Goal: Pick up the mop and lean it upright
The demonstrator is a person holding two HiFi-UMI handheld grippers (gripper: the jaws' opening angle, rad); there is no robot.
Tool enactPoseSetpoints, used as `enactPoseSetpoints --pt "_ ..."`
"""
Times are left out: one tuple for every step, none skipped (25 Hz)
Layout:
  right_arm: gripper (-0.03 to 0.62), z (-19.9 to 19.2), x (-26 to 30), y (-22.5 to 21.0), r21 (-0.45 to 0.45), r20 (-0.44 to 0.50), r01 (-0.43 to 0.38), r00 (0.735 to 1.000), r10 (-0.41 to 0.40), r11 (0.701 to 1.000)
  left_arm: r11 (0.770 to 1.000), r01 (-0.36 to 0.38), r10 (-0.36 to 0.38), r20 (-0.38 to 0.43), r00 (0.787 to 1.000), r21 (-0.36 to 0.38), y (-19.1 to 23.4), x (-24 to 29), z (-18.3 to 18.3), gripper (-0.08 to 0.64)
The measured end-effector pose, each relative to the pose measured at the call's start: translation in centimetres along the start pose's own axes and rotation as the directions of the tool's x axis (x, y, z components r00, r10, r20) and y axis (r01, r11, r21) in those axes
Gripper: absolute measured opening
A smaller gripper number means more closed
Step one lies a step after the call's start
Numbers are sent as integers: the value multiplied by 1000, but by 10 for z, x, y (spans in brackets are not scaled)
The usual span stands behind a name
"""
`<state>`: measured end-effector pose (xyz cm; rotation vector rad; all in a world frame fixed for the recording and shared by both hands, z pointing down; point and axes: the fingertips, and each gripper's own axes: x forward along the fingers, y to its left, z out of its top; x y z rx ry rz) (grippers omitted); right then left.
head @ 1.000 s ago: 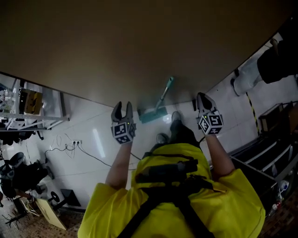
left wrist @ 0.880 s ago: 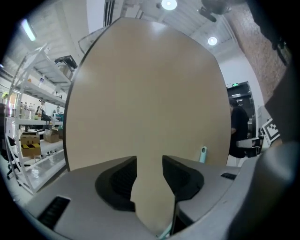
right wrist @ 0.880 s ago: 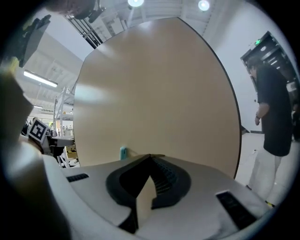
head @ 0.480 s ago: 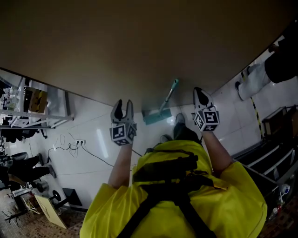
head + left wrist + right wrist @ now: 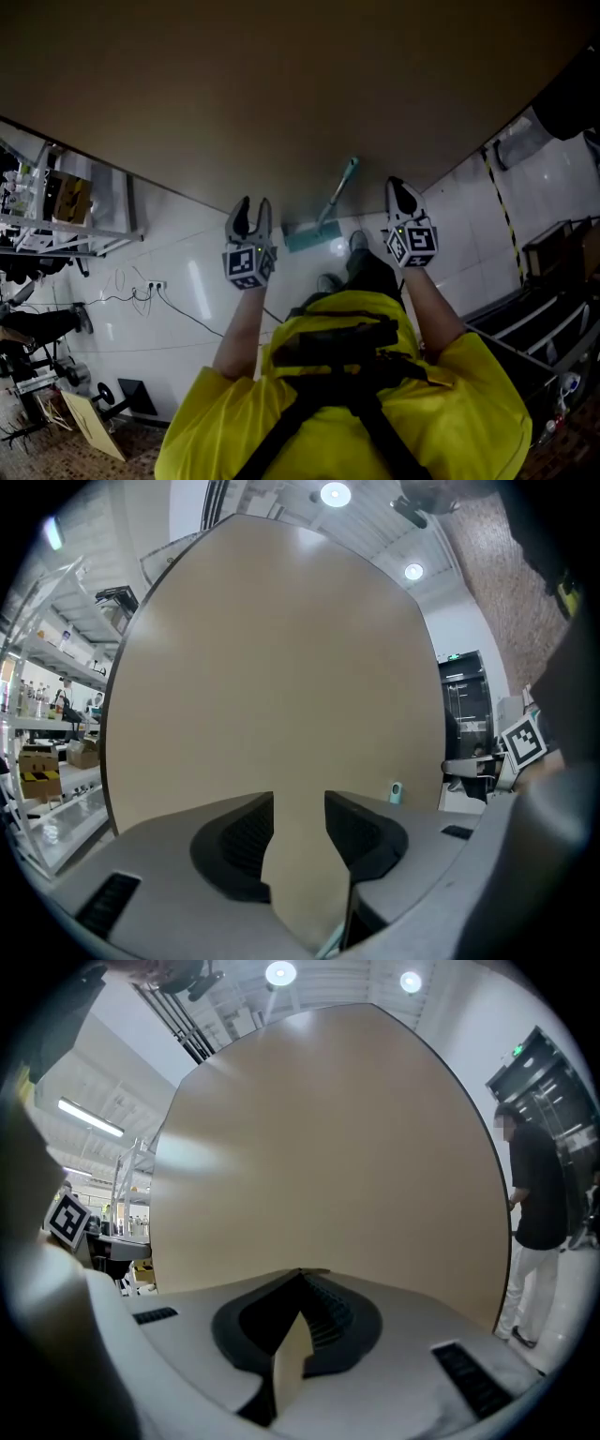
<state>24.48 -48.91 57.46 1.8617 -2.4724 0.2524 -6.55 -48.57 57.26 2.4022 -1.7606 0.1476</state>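
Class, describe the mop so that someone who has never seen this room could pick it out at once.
Find the big beige panel filling the top of the head view and follow it down to the white floor. There, between the left tool and the right tool, is the mop: a flat head with a thin slanting pole. Nothing else nearby is teal.

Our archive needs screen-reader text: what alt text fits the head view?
A person in a yellow shirt holds two grey grippers toward a teal flat mop at the foot of a tan panel; the left gripper has jaws apart, the right gripper jaws together.
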Motion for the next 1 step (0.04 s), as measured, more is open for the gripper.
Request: enactPoseSetpoints --pt "3 0 -1 4 -2 0 -2 1000 2 1000 1000 1 -1 0 1000 2 1 -3 -1 176"
